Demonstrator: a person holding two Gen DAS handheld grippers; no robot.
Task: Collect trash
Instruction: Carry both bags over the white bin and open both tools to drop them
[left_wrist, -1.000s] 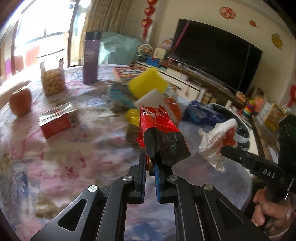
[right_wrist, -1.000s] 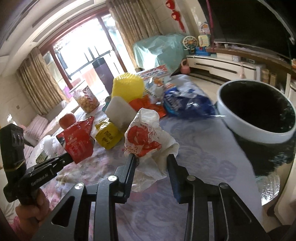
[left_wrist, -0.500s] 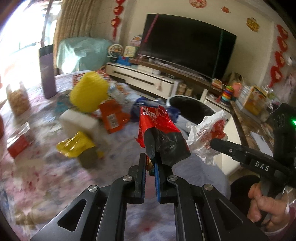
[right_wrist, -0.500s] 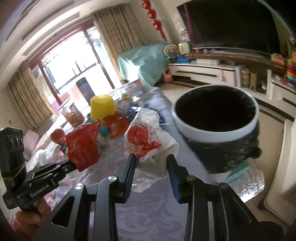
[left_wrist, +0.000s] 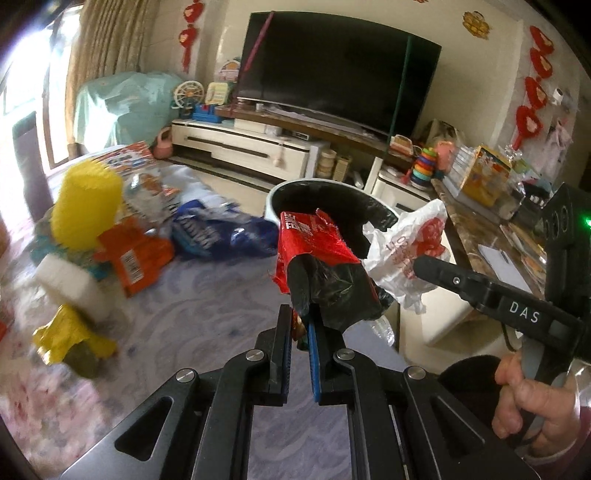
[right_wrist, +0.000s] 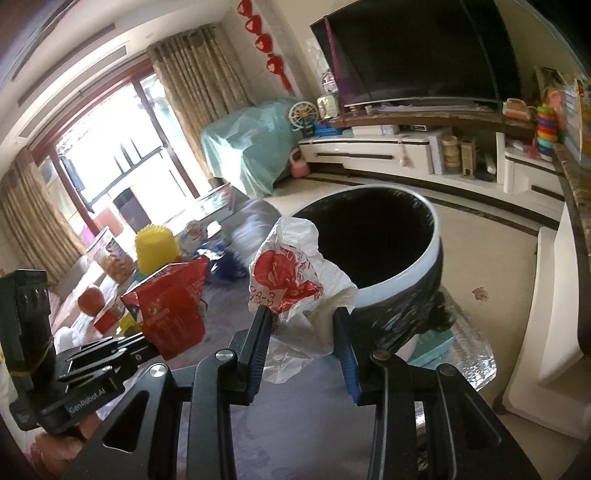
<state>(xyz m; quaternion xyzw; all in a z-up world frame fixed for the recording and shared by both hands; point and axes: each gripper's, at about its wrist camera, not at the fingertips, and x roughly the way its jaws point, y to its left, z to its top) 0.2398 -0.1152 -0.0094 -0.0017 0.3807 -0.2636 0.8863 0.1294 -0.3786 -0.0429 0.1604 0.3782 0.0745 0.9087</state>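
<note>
Grippers both loaded: left gripper (left_wrist: 300, 326) clamped tight on red wrapper (left_wrist: 314, 245), right gripper (right_wrist: 303, 325) pinched white bag (right_wrist: 295, 280) near bin (right_wrist: 402, 284).

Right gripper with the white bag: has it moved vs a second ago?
Yes. The right gripper, shut on the white bag, has swung toward the bin: the bin sat at the right edge and now stands just behind the bag.

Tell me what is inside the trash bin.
The trash bin has a black liner, and its inside shows only as darkness; no contents can be made out. The white plastic bag covers its near rim.
</note>
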